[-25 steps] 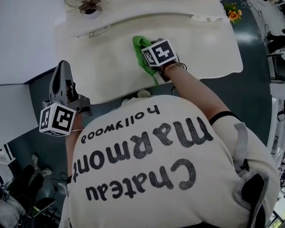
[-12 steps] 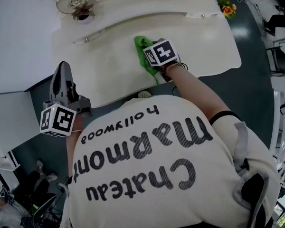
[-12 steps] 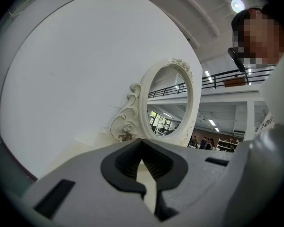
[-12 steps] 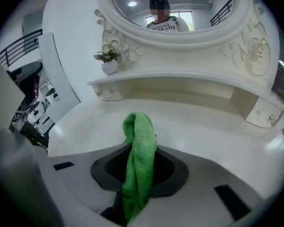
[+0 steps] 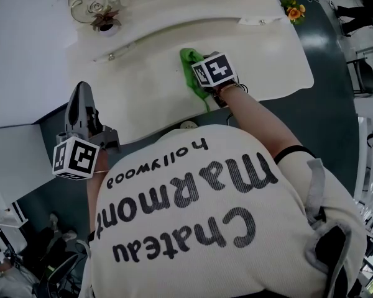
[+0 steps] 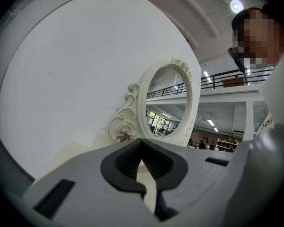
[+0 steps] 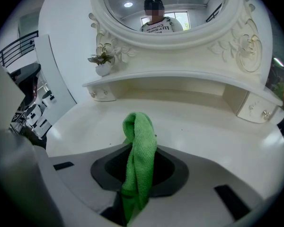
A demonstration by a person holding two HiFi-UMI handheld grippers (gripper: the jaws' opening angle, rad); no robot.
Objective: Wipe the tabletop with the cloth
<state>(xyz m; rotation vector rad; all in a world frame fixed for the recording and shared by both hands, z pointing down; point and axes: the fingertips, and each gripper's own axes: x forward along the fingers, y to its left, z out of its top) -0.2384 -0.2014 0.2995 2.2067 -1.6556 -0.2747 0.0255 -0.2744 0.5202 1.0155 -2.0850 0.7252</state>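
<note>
A green cloth (image 5: 190, 67) rests on the cream tabletop (image 5: 143, 85) near its middle. My right gripper (image 5: 199, 79) is shut on it, under its marker cube. In the right gripper view the cloth (image 7: 139, 155) stands folded upright between the jaws of the right gripper (image 7: 135, 197), its top bent over above the tabletop (image 7: 203, 136). My left gripper (image 5: 82, 92) hangs off the table's left front edge, shut on nothing. In the left gripper view the left gripper (image 6: 149, 186) points up at a white wall.
An ornate oval mirror (image 7: 165, 8) rises behind a raised shelf (image 7: 180, 82) with small drawers. A little potted plant (image 7: 103, 63) stands at the shelf's left end. Orange flowers (image 5: 292, 10) sit off the table's far right. Dark floor (image 5: 336, 110) lies to the right.
The right gripper has slid the cloth a little to the right across the tabletop. The left gripper has stayed where it was.
</note>
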